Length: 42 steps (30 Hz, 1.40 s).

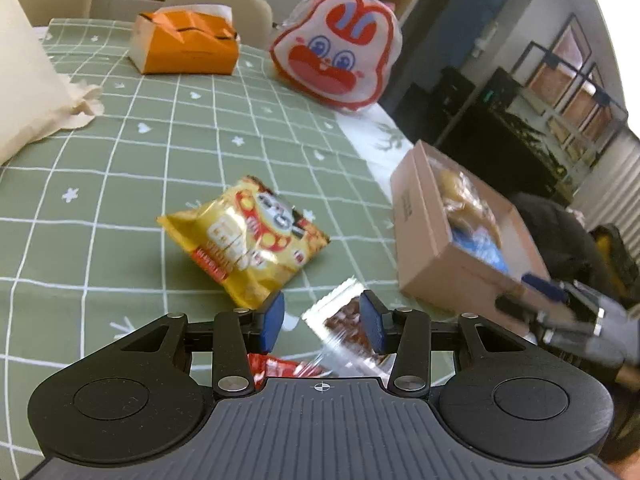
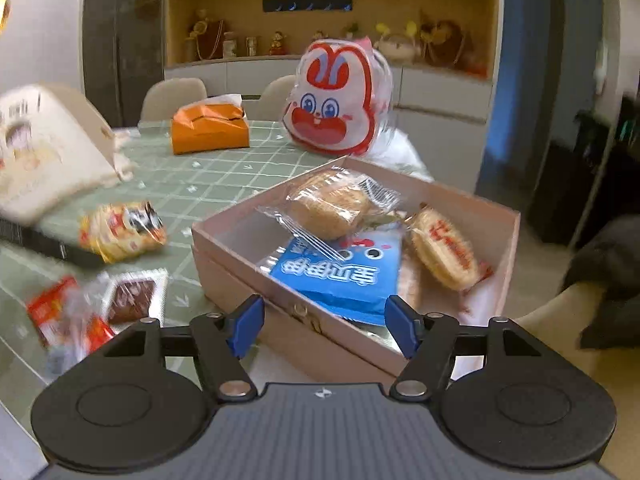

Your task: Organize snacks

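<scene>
My left gripper (image 1: 322, 322) hovers open over a clear-wrapped brown snack (image 1: 344, 320) lying on the green checked tablecloth (image 1: 120, 200); its left pad stands clear of the wrapper. A red packet (image 1: 280, 368) lies just under the gripper and a yellow chip bag (image 1: 244, 240) lies ahead. The pink box (image 1: 420, 232) sits at the table's right edge. My right gripper (image 2: 324, 328) is open and empty above the near wall of the box (image 2: 240, 280). Inside the box lie a blue packet (image 2: 340, 276) and two wrapped rice crackers (image 2: 332, 208) (image 2: 444, 252).
A rabbit-face bag (image 1: 340, 48) and an orange tissue box (image 1: 188, 44) stand at the far side of the table. A cream bag (image 1: 24, 80) leans at the left. Chairs stand behind the table. The table's edge runs just past the pink box.
</scene>
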Tool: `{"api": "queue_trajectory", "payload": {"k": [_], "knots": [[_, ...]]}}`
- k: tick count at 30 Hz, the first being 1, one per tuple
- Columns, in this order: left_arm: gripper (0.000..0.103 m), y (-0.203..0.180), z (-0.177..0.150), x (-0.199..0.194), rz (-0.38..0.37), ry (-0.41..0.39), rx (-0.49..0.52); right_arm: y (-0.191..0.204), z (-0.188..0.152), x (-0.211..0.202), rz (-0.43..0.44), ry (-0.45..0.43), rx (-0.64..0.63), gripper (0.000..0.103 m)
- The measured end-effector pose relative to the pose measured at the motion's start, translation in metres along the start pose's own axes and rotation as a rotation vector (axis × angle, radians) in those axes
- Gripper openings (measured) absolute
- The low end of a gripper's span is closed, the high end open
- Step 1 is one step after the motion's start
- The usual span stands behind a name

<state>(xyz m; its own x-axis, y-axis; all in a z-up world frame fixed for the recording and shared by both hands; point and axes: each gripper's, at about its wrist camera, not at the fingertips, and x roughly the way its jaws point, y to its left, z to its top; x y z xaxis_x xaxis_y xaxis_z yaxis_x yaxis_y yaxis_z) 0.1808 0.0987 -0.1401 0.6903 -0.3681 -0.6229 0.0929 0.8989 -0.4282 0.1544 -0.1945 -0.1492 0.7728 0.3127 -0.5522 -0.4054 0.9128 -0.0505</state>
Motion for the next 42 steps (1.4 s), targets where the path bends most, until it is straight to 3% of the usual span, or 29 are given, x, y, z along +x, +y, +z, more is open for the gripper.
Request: {"api": "queue_trajectory", "payload": {"k": [3,6,9,11,15,17,20,22,26,30,32,35,39,42], "knots": [[0.047,-0.020,0.016,0.008,-0.043,0.013,0.060,0.008,-0.006,-0.014,-0.035,-0.039,-0.031,0.067],[0.047,-0.039,0.030,0.021,-0.128,-0.004,0.075,-0.005,-0.004,-0.042,-0.027,-0.131,0.077,0.069],[0.047,-0.054,0.038,0.040,-0.209,-0.031,0.042,-0.030,0.005,-0.058,-0.135,-0.201,0.223,0.086],[0.047,-0.061,0.038,0.052,-0.221,-0.023,0.025,-0.054,0.012,-0.051,-0.165,-0.173,0.355,0.088],[0.047,-0.069,0.034,0.069,-0.189,0.015,0.031,-0.084,0.014,-0.011,-0.085,-0.050,0.495,0.087],[0.047,-0.064,0.030,0.072,-0.200,0.027,0.012,-0.082,0.016,0.005,-0.018,-0.022,0.484,0.089],[0.050,-0.054,0.030,0.065,-0.186,0.030,-0.015,-0.066,0.028,0.019,-0.050,-0.028,0.388,0.089],[0.051,-0.047,0.028,0.053,-0.162,0.018,-0.015,-0.059,0.033,0.029,-0.004,-0.028,0.358,0.089],[0.046,-0.025,0.020,0.025,-0.202,0.034,-0.050,-0.036,0.040,0.038,0.007,-0.023,0.273,0.089],[0.046,-0.007,0.010,-0.002,-0.013,-0.020,0.042,0.001,0.036,-0.002,-0.067,-0.154,0.177,0.090],[0.046,0.004,0.004,-0.002,0.017,-0.002,0.026,0.024,0.035,-0.022,-0.061,-0.176,0.103,0.095],[0.046,0.012,-0.008,0.001,-0.006,0.048,0.014,0.050,0.031,-0.036,0.074,-0.123,0.075,0.096],[0.045,0.010,-0.022,-0.013,-0.054,0.081,0.091,0.082,0.017,-0.032,0.293,-0.007,0.074,0.096],[0.045,0.015,-0.024,-0.033,-0.061,0.055,0.076,0.113,0.006,-0.021,0.318,0.042,-0.016,0.096]]}}
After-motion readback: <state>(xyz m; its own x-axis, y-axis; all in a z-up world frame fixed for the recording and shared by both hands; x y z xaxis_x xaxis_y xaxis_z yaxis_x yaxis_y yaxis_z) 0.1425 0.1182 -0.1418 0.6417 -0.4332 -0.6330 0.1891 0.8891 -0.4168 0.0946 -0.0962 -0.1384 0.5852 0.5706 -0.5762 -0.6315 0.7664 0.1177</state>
